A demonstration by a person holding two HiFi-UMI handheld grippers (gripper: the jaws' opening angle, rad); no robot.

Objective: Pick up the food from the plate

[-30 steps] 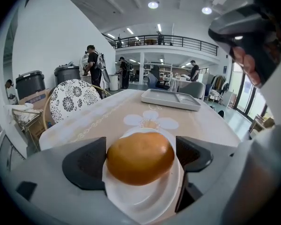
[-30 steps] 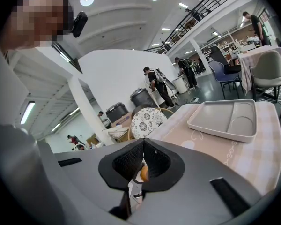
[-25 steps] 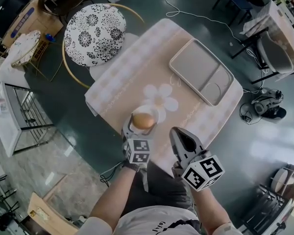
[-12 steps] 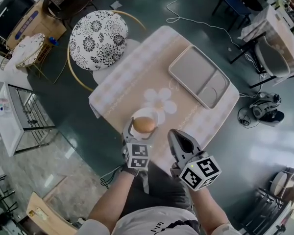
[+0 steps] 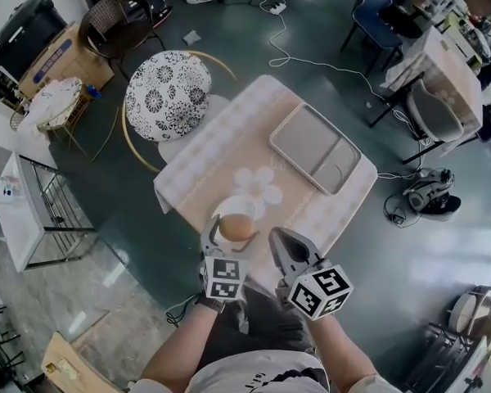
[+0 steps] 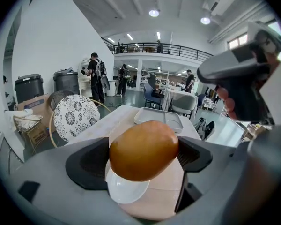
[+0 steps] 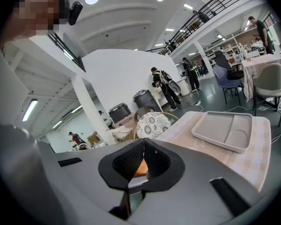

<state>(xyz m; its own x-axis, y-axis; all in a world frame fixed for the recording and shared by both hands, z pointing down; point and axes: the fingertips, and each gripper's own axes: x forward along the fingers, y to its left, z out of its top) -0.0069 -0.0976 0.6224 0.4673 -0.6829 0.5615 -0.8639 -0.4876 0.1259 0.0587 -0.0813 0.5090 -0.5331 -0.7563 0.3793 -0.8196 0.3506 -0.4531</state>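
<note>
I could read no writing anywhere. The blue print on the cardboard box [image 5: 60, 56], far left of the tray [image 5: 304, 142], was too small, and the script [image 7: 200, 144] on the cloth [image 5: 221, 150] just beside the tray stayed illegible.

A pale checked cloth [image 5: 217, 150] covers the desk [image 5: 173, 196]. On it, a grey divided tray [image 5: 313, 147] lies toward 2 o'clock, and a white plate [image 5: 245, 204] sits near the 7 o'clock edge.

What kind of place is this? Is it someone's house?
Probably not a house: it looks like a big open workshop or office hall. There is an upper balcony with railings, round lights high overhead, and a blue office chair.
</note>
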